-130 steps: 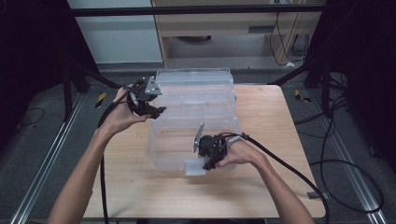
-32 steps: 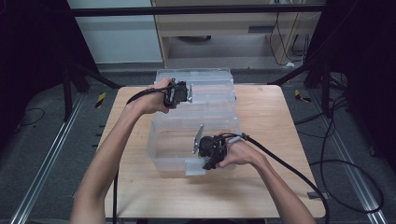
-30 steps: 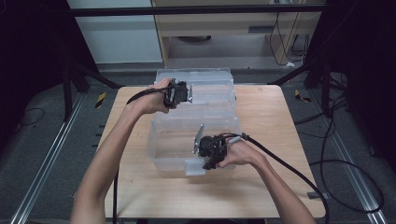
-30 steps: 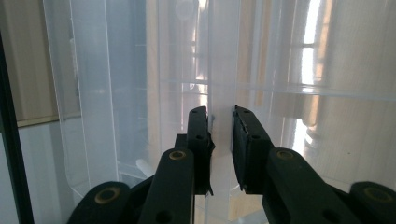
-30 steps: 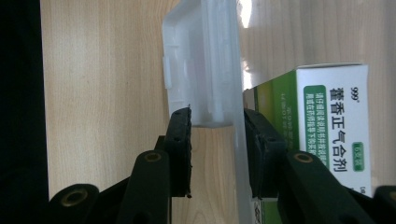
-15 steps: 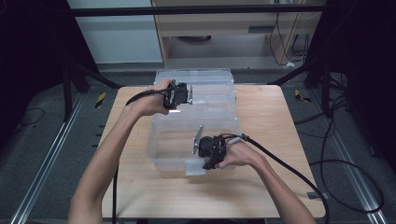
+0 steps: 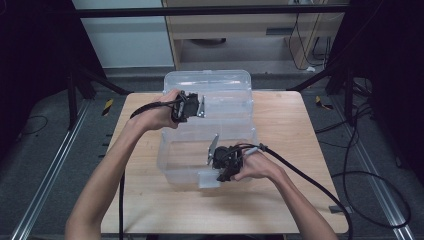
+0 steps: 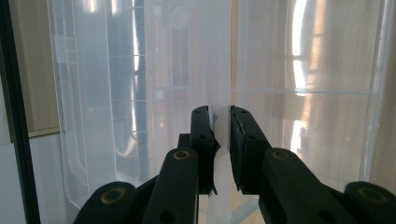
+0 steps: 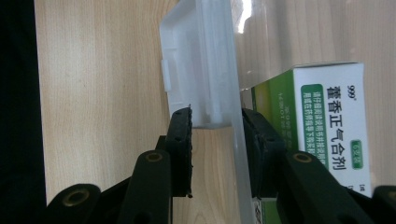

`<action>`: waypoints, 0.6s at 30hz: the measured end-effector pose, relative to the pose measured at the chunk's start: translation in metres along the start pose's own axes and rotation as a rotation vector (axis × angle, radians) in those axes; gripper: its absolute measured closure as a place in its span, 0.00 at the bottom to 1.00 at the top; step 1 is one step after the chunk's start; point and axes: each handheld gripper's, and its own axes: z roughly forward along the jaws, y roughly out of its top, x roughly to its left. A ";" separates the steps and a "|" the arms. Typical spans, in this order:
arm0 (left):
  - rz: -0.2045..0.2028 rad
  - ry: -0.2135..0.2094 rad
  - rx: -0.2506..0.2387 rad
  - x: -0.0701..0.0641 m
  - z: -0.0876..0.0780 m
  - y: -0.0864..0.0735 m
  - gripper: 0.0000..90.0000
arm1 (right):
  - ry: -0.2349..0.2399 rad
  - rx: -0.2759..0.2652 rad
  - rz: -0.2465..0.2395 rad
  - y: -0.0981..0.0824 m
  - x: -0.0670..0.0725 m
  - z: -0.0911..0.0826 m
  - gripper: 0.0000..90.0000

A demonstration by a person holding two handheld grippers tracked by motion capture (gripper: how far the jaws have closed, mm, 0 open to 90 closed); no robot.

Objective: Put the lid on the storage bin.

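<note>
The clear plastic box (image 7: 207, 145) sat mid-table, its lid (image 7: 210, 97) raised behind and pinched at the edge by the just-tightening left gripper (image 7: 192, 106), while the right gripper (image 7: 222, 167) clamped the front latch (image 9: 198, 70); closing the lid appeared next, requiring a steady swing forward.

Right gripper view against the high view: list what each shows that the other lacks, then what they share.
Right gripper view alone: a green-and-white carton with printed writing, behind the clear wall. High view alone: the person's forearms, the left tongs at the box's raised lid, the cables and the floor. Shared: the clear plastic box, its front latch, the wooden table and the right tongs closed on the front wall.
</note>
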 end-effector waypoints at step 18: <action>0.013 0.063 -0.026 -0.029 -0.018 -0.001 0.89 | 0.001 -0.020 0.001 -0.002 0.001 0.000 0.73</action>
